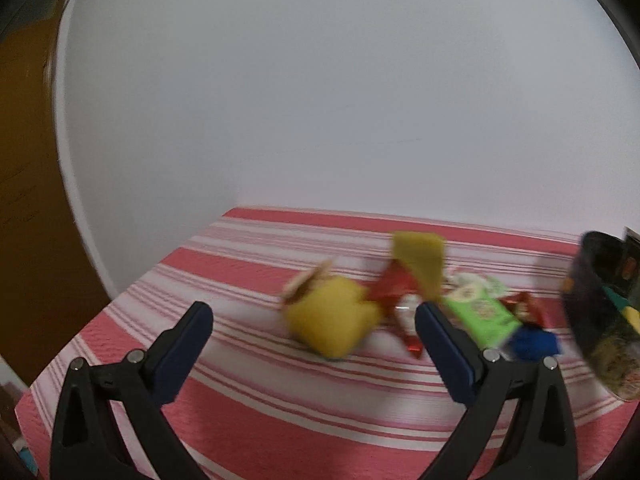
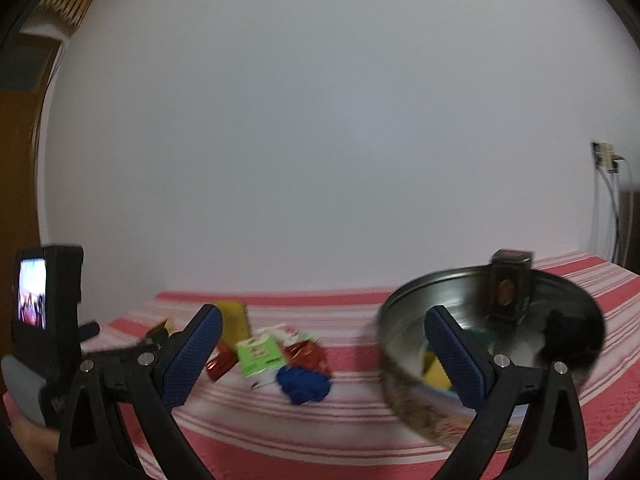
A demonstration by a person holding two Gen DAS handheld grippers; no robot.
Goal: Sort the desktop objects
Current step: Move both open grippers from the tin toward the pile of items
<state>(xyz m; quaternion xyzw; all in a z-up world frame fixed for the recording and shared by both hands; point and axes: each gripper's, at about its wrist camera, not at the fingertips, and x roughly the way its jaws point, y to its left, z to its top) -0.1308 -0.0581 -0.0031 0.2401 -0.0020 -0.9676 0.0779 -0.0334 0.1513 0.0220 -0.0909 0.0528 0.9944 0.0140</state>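
Desktop objects scattered on a red-and-white striped cloth [image 1: 240, 412], blurred in both views. Left wrist view: left gripper [image 1: 314, 316] spread wide, nothing between its blue-padded fingers [image 1: 182, 350], hovering above the cloth. Just beyond the gap, at 12 o'clock, a yellow rounded object [image 1: 332, 318] with a tan, biscuit-like piece [image 1: 306, 282] touching it at 11 o'clock. At 1 o'clock from that, a yellow wedge-shaped piece [image 1: 420, 264] over a red foil wrapper [image 1: 394, 292]. Further toward 3 o'clock, a green packet [image 1: 482, 312], a second red wrapper [image 1: 524, 308] and a blue crumpled item [image 1: 534, 342], all close together. At the 3 o'clock edge, a round metal tin [image 1: 600, 320] with patterned wall. Right wrist view: right gripper [image 2: 324, 354] likewise wide apart and empty, its right finger [image 2: 460, 354] in front of the tin, which holds a dark upright box [image 2: 510, 292], a black lump [image 2: 568, 334] and yellow and green pieces, too blurred to identify. At 9 o'clock, the other handheld unit with a lit screen [image 2: 32, 294], part of a hand [image 2: 28, 444] below.
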